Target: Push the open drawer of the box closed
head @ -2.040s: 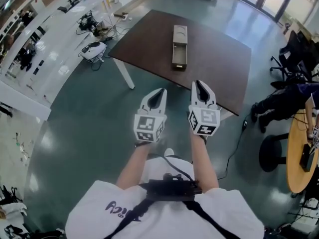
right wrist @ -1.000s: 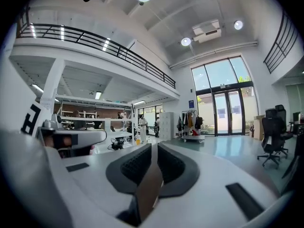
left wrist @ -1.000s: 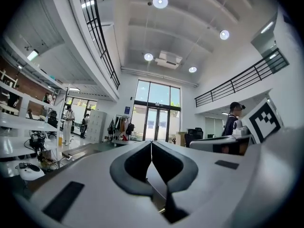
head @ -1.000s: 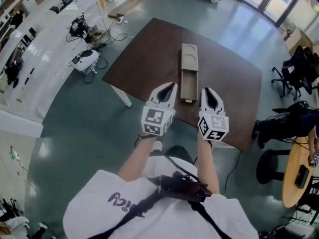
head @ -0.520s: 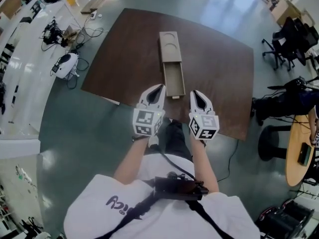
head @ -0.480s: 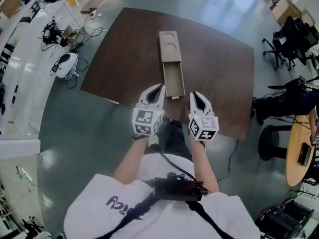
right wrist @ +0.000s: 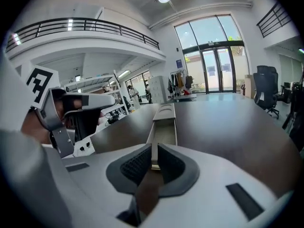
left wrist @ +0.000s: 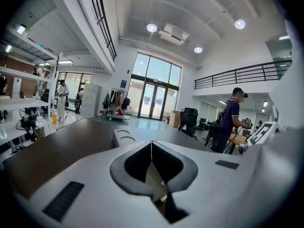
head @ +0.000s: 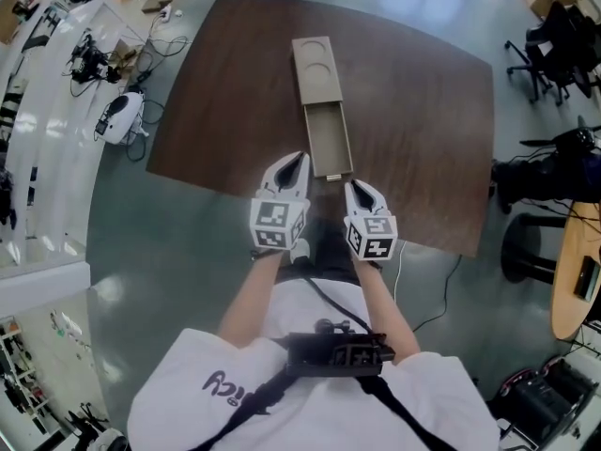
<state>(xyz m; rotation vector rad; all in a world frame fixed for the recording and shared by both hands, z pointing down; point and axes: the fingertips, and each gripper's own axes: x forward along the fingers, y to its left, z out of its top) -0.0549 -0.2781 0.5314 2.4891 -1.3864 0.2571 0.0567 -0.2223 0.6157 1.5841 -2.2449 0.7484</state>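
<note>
A long tan box [head: 313, 64] lies lengthwise on the dark brown table [head: 423, 111]. Its open drawer [head: 329, 144] is pulled out toward me, and the drawer front is close to the table's near edge. My left gripper [head: 298, 159] is shut and empty, with its tips just left of the drawer's front end. My right gripper [head: 349, 187] hovers just right of and below the drawer front; only a thin slit shows between its tips and nothing is held. In the right gripper view the drawer [right wrist: 164, 127] runs straight ahead of the right gripper [right wrist: 154, 147]. The left gripper view shows the box [left wrist: 124, 137] beyond the left gripper [left wrist: 151, 144].
Black office chairs [head: 554, 26] and a round wooden table [head: 577, 271] stand to the right. Cables and a white device [head: 117, 111] lie on the floor at left. A person [left wrist: 230, 122] stands far off in the left gripper view.
I have come up to the table. Both grippers moved forward from over the floor to the table's near edge, and now flank the drawer's front end. Their jaws look unchanged.
</note>
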